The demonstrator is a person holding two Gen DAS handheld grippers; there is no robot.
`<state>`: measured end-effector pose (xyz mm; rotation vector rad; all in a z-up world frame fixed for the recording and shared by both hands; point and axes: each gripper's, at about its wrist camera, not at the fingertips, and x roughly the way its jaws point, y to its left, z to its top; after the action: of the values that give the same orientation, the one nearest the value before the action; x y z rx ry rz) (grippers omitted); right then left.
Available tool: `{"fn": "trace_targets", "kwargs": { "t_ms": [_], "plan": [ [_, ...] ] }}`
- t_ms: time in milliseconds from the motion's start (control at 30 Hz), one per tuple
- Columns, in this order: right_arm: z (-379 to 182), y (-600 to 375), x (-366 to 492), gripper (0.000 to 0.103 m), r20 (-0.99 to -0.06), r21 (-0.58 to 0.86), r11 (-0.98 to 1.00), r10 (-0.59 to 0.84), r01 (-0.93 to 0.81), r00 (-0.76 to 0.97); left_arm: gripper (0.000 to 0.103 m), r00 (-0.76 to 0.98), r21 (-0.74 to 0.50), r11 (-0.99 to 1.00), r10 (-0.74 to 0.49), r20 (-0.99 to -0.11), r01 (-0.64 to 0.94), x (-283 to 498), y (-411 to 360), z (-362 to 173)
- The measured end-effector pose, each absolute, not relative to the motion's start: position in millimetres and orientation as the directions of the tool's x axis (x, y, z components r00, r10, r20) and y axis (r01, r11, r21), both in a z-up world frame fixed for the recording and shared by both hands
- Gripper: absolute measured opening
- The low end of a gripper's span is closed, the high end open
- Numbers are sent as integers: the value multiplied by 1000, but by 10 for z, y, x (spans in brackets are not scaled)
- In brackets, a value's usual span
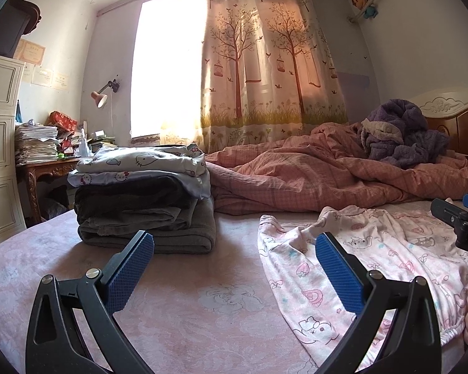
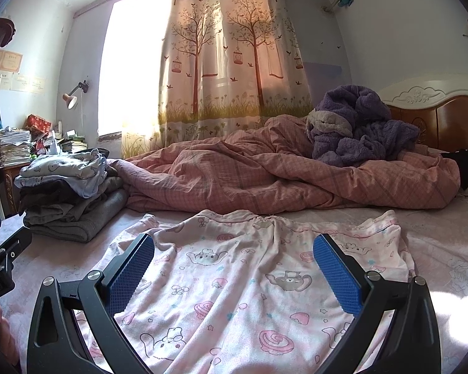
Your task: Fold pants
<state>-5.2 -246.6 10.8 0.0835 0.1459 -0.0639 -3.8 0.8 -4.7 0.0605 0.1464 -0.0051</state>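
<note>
Sunlit through a tree-printed curtain (image 2: 231,62), the bedroom holds one bed (image 1: 202,305) covered by a pale pink floral sheet. One pair of pink cartoon-print pants (image 2: 243,283) lies spread flat on the sheet at the near edge, to the right of one stack of folded clothes (image 1: 146,196); the stack and the pants are apart. Behind both lies one rumpled pink quilt (image 2: 280,174) with one purple fleece garment (image 2: 358,127) heaped on it near the headboard (image 2: 436,109).

Two hand-held grippers are in view. The left hand-held gripper (image 1: 234,268) hovers over bare sheet beside the pants, its blue pads spread wide, pinching nothing. The right hand-held gripper (image 2: 234,268) hovers above the pants, pads likewise spread wide and empty. One lamp (image 1: 101,95) hangs above a cluttered bench (image 1: 46,168) at the left wall.
</note>
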Motion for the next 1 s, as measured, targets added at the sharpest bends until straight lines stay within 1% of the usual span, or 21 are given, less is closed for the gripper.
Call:
{"fn": "trace_targets", "kwargs": {
  "t_ms": [300,433,533,600,667,800,933,1000],
  "plan": [
    [102,-2469,-83,103,-142,72,995,-62,73,988,103,991,50,999,-3,-135,10,-77,25,-24],
    [111,-2451,-125,103,-127,62,995,-64,72,990,103,994,65,998,-12,-108,19,-139,-6,-16],
    [119,-2452,-149,103,-119,66,996,-51,59,992,103,993,73,997,-11,-117,20,-116,-27,-13],
    [120,-2444,-137,103,-130,67,997,-36,45,991,103,993,71,997,-12,-117,21,-114,-27,-10],
    [118,-2432,-125,103,-141,62,997,-32,42,989,103,994,67,997,-30,-102,37,-151,-24,-5],
    [124,-2413,-158,103,-127,55,997,-47,54,991,103,995,71,996,-43,-85,49,-196,-32,5],
    [132,-2466,-210,103,-123,73,995,-59,69,991,103,995,57,997,-40,-88,45,-195,-20,31],
    [134,-2536,-285,103,-110,103,993,-51,63,993,103,996,40,998,-37,-75,40,-219,24,58]
  ]
}}
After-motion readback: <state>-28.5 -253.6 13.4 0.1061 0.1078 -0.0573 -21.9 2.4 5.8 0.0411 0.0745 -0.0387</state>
